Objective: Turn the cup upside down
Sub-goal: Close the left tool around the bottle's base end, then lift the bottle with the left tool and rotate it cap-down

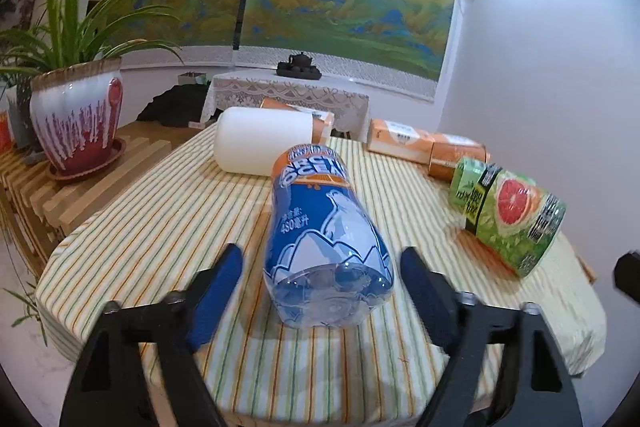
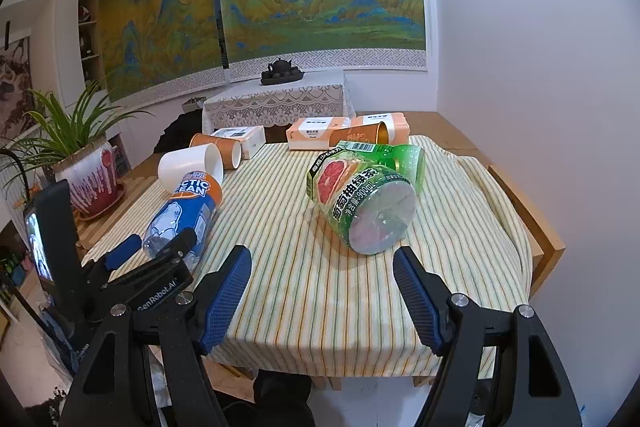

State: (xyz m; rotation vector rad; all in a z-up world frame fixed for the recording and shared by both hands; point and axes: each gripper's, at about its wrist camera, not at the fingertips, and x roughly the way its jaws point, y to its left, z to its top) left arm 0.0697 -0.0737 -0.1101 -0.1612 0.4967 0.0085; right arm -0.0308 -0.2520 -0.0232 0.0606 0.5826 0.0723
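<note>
A white cup (image 1: 262, 141) lies on its side at the far left of the striped tablecloth; in the right wrist view it (image 2: 188, 167) has its mouth facing right. An orange paper cup (image 2: 218, 149) lies behind it and another orange cup (image 2: 362, 135) lies at the back. My left gripper (image 1: 320, 291) is open, its fingers either side of the base of a blue bottle (image 1: 324, 239) lying on the cloth. My right gripper (image 2: 322, 287) is open and empty, just short of a green grapefruit-tea bottle (image 2: 360, 195) lying on its side.
Orange tissue packs (image 2: 320, 131) lie at the table's back edge. A potted plant (image 1: 78, 119) stands on a slatted wooden bench to the left. A white wall is close on the right. A lace-covered side table with a tea set (image 2: 280, 71) stands behind.
</note>
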